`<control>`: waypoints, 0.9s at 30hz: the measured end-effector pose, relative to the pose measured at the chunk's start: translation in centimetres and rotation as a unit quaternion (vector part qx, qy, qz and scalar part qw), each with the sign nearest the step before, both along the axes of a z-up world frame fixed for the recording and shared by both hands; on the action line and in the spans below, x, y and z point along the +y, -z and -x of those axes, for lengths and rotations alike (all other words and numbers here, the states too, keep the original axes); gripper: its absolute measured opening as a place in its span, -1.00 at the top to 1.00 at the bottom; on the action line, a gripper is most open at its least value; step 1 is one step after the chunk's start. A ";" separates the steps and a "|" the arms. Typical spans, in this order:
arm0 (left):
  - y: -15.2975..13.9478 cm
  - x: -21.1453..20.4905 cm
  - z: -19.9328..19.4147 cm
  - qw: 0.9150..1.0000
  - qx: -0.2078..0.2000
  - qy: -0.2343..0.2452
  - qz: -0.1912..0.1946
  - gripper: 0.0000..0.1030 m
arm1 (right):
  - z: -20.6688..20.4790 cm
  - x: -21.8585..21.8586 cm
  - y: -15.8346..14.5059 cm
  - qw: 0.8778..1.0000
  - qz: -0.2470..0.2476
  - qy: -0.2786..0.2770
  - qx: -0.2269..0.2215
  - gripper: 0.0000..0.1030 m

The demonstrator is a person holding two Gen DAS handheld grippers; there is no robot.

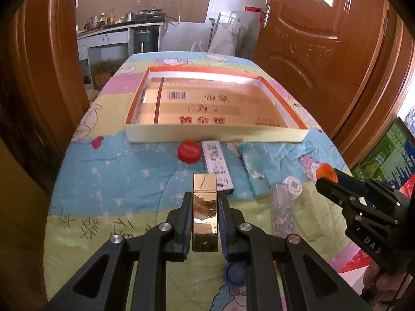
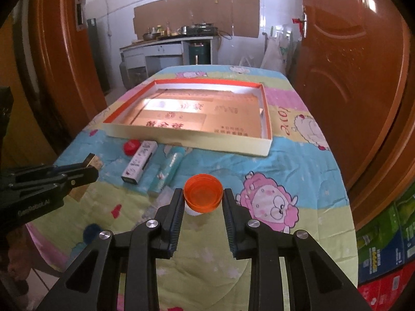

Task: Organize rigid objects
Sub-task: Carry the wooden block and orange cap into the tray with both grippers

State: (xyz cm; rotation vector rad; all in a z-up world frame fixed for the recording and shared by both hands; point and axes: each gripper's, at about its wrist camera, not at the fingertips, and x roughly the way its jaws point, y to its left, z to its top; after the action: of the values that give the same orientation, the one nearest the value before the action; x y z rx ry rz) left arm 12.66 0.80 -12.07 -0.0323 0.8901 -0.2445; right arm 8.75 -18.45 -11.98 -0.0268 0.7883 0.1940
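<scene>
Your left gripper (image 1: pixel 205 202) is clamped tight on a gold box (image 1: pixel 204 207), pads pressing both long sides, box pointing fwd out past the fingertips and held off the quilt (image 1: pixel 109 181). Your right gripper (image 2: pixel 203 202) has its jaws closed in on an orange cap (image 2: pixel 203 193), open side up, w/ both fingers touching its rim; it's lifted clear of the quilt too.

Rest of the stuff lies on the quilt in front of you. The shallow tray (image 1: pixel 215 134), white walls w/ orange rim, sits farther back in the middle, nothing loose in it that you can see, just printed cardboard on its floor. Just beside its near wall: a red cap (image 1: pixel 188 151), then a white printed box (image 1: pixel 217 167), then a teal box (image 1: pixel 253 172), side by side, lying flat. Near the teal box is a clear packet (image 1: pixel 281 212) and a white round lid (image 1: pixel 293 185). A blue cap (image 1: pixel 234 274) lies under your left gripper, partly hidden by the fingers.
</scene>
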 end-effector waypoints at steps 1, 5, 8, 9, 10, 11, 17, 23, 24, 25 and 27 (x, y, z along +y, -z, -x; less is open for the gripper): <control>-0.2 0.0 -0.1 1.000 -0.002 0.000 -0.001 0.64 | -0.1 0.1 -0.2 1.000 -0.001 -0.001 -0.001 0.41; -1.0 0.0 -0.7 1.000 -0.012 0.002 -0.006 0.64 | -0.8 0.3 -0.8 1.000 -0.007 -0.005 -0.005 0.41; -1.6 0.0 -1.3 1.000 -0.018 0.003 -0.008 0.64 | -1.5 0.4 -1.4 1.000 -0.011 -0.007 -0.009 0.41; -1.8 0.0 -1.6 1.000 -0.020 0.003 -0.009 0.64 | -1.7 0.4 -1.5 1.000 -0.011 -0.008 -0.010 0.41; -2.0 -0.1 -1.8 1.000 -0.021 0.003 -0.009 0.64 | -1.9 0.4 -1.6 1.000 -0.012 -0.008 -0.011 0.41; -2.3 -0.1 -2.1 1.000 -0.023 0.003 -0.009 0.64 | -2.3 0.4 -1.9 1.000 -0.014 -0.009 -0.013 0.41; -3.8 -0.3 -4.0 0.999 -0.037 0.003 -0.010 0.64 | -4.1 0.2 -2.9 1.000 -0.020 -0.013 -0.019 0.41; -4.7 -0.9 -6.1 0.999 -0.041 0.004 -0.017 0.64 | -5.9 0.0 -3.6 0.999 -0.029 -0.016 -0.022 0.41; -4.8 -0.9 -6.5 0.999 -0.041 0.005 -0.018 0.64 | -6.3 -0.1 -3.8 0.999 -0.030 -0.017 -0.023 0.41; -4.9 -1.1 -7.0 0.999 -0.039 0.006 -0.019 0.64 | -6.7 -0.1 -3.9 0.999 -0.030 -0.017 -0.023 0.41; -4.9 -1.2 -7.7 0.999 -0.037 0.007 -0.019 0.64 | -7.4 -0.2 -4.2 0.999 -0.032 -0.018 -0.026 0.41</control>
State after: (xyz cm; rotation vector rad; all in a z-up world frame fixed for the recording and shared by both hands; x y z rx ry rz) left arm 20.38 -0.39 -7.17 0.0181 0.8223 -0.2401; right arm 16.20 -18.68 -7.76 0.0140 0.7292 0.2515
